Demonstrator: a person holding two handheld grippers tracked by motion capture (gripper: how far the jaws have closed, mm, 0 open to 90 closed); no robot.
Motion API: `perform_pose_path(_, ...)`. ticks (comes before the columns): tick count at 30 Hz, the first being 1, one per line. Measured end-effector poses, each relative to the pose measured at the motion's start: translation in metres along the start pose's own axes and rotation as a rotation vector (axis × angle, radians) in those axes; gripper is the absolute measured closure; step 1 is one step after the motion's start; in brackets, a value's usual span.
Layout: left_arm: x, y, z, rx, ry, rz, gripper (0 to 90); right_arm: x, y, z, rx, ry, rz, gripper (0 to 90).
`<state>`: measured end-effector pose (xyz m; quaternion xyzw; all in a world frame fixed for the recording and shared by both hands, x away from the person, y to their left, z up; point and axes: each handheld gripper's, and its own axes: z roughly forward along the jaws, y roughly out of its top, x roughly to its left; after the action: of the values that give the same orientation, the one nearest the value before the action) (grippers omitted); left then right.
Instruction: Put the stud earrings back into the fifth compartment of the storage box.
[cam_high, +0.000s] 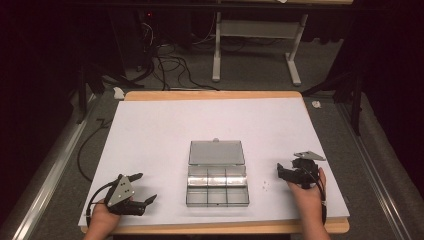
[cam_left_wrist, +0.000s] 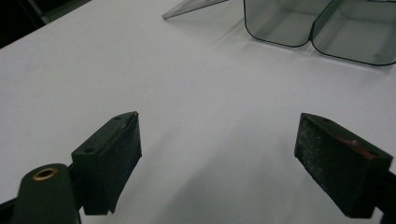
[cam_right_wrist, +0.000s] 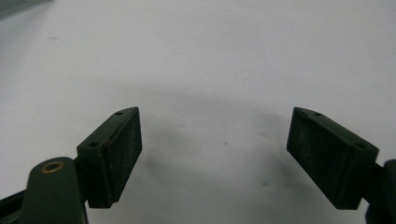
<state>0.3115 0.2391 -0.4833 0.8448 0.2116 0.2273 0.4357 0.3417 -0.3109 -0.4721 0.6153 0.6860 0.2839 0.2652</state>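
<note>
Dim room, bright white tabletop, soft shadows, slightly blurred close-ups

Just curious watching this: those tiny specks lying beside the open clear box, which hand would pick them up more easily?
Probably the right gripper: its open jaws point toward the small specks just right of the compartment box. The left gripper sits across the box.

Both claws are black: the left claw (cam_high: 141, 189) bears a grey three-cornered plate with dark screw holes, the right claw (cam_high: 281, 170) likewise; black cables trail behind.
</note>
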Motion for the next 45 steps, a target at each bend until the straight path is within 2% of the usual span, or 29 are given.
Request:
perform_pose_path(1,0.0,0.0,0.0,-0.001,0.002,0.002,15.3,0.002,-0.003,-0.007,-0.009,0.01,-0.004,17.4)
perform_pose_path(5,-0.001,0.0,0.0,0.003,0.005,0.004,15.3,0.002,-0.004,-0.013,-0.02,0.024,-0.018,17.3)
perform_pose_path(7,0.0,0.0,0.001,0.006,0.0,-0.002,15.3,0.002,-0.005,-0.015,-0.026,0.022,-0.007,17.2)
perform_pose_path(12,0.002,0.001,0.002,0.023,-0.009,-0.021,15.3,0.001,-0.006,-0.013,-0.015,0.029,0.0,15.5)
perform_pose_path(19,0.002,0.001,0.003,0.028,-0.012,-0.019,15.3,0.004,-0.006,-0.013,0.001,0.034,-0.02,14.4)
perform_pose_path(24,0.002,0.001,0.003,0.03,-0.012,-0.016,15.3,0.008,-0.004,-0.013,-0.008,0.031,-0.037,13.8)
perform_pose_path(31,0.002,0.001,0.003,0.033,-0.011,-0.012,15.3,0.015,-0.002,-0.015,-0.003,0.057,-0.044,13.6)
perform_pose_path(45,0.002,0.002,0.003,0.035,-0.012,-0.011,15.3,0.023,0.0,-0.024,0.005,0.078,-0.08,13.9)
